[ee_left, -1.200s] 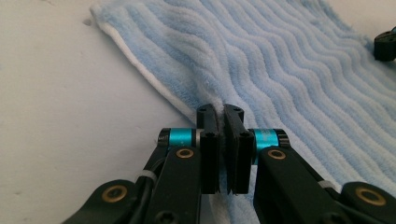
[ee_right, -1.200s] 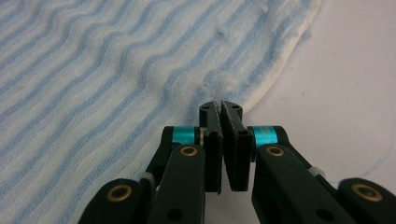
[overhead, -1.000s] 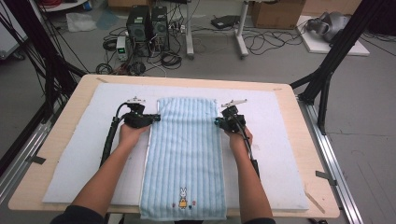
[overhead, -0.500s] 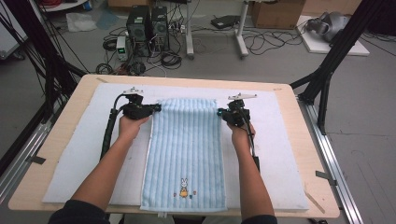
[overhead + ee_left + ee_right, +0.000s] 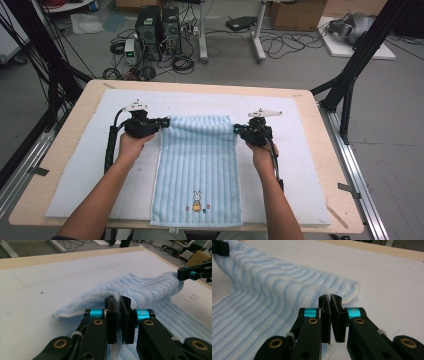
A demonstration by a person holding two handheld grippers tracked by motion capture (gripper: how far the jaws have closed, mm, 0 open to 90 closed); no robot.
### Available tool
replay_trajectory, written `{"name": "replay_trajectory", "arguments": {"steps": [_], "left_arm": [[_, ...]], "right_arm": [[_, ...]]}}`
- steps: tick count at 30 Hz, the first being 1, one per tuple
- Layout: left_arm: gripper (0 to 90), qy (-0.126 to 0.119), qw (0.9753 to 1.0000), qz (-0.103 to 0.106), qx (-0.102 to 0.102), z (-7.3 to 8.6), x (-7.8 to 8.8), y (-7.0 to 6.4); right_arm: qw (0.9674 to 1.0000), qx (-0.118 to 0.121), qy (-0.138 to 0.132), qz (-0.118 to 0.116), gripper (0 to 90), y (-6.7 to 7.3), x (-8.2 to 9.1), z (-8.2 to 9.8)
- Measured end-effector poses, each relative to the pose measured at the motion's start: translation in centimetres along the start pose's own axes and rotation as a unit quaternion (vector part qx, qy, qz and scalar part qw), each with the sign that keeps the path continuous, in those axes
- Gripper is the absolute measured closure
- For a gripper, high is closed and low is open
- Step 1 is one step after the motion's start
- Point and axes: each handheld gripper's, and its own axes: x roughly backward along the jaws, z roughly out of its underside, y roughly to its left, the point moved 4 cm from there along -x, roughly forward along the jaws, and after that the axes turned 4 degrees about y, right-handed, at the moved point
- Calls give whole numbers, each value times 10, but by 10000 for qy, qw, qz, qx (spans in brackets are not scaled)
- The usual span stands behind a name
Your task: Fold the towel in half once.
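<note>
High view: blue striped towel [image 5: 200, 170], rabbit-embroidered; far edge lifted, rumpled.

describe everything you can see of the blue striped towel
The light blue and white striped terry towel lies lengthwise on the white padded mat, its near end reaching the table's front edge. A small embroidered rabbit sits near that end. Its far edge is lifted and bunched, pinched at one corner by the left tool and at the other by the right tool, sagging slightly between them.
</note>
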Motion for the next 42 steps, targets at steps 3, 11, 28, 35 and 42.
{"name": "replay_trajectory", "arguments": {"steps": [3,11,28,35,42], "left_arm": [[844,-10,9999,78,-86,7,7,-8],[836,77,9992,288,-284,35,25,-29],[720,554,9969,350,-425,83,37,-38],[444,44,9999,-87,111,71,49,-18],[440,5,9984,-422,386,51,35,11]], "right_arm": [[9999,112,20,-42,870,7,7,6],[9995,244,55,-197,866,24,26,28],[9984,312,304,-370,805,43,31,75],[9999,8,-2,-165,491,36,40,71],[10000,-50,-24,-42,389,31,42,69]]}}
